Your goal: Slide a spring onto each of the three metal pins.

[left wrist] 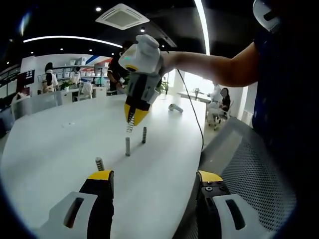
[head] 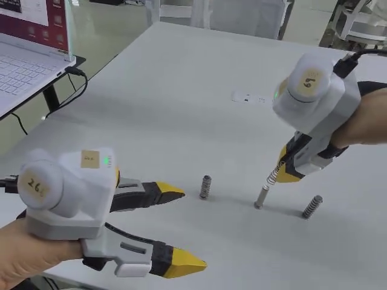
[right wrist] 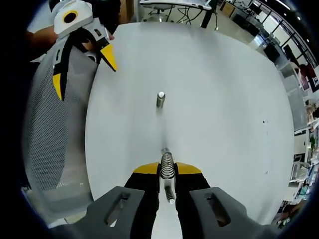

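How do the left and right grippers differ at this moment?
The left gripper is open and empty; the right gripper is shut on a spring. The left gripper is held roughly level; the right gripper points down over the bare middle pin. Both have yellow tips.

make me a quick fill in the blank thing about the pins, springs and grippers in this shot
1. The right gripper is shut on a ___.
2. In the head view, the bare pin just below it is the ___ one of the three.
3. Counting the left pin and the right pin, the number already loaded is ___.
4. The left gripper holds nothing, and its jaws are ___.

Missing words: spring; middle; two; open
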Motion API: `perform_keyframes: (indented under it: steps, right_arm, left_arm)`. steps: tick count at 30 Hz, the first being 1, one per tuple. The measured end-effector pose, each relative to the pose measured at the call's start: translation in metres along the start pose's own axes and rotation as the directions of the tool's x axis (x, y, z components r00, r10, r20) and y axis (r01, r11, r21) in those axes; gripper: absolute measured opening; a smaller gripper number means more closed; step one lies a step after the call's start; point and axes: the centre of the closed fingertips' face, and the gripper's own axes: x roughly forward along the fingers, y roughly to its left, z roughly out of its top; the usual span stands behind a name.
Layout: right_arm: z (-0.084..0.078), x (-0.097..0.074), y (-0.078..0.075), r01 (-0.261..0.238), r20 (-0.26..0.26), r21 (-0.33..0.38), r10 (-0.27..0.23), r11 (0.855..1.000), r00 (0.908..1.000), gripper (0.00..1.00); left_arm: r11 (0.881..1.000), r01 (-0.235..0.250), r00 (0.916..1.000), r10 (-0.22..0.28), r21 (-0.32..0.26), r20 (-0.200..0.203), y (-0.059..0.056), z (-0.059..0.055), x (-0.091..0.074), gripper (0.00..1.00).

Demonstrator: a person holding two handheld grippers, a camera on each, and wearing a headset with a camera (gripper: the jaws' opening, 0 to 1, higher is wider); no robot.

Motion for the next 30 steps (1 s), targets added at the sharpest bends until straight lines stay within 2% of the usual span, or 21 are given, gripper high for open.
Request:
perform_keyframes:
  steps: [7,22,30]
  right_arm:
    - [-0.004,0.009,-0.001,-0.021,-0.024,0.005,0.021,1.0,0.9995,0.08]
    - [-0.005,0.02,-0.003,-0.044,-0.041,0.007,0.044,0.999,0.9982,0.08]
    - [-0.006,0.033,-0.004,-0.056,-0.058,0.002,0.056,0.998,0.9967,0.08]
  left_arm:
    - [1.0,0.005,1.0,-0.005,-0.006,-0.002,-0.001,-0.001,0.001,0.62]
    - [1.0,-0.001,1.0,0.0,-0.009,-0.002,0.0,-0.001,0.001,0.61]
    - [1.0,-0.003,1.0,0.003,-0.01,-0.004,0.001,-0.002,0.001,0.61]
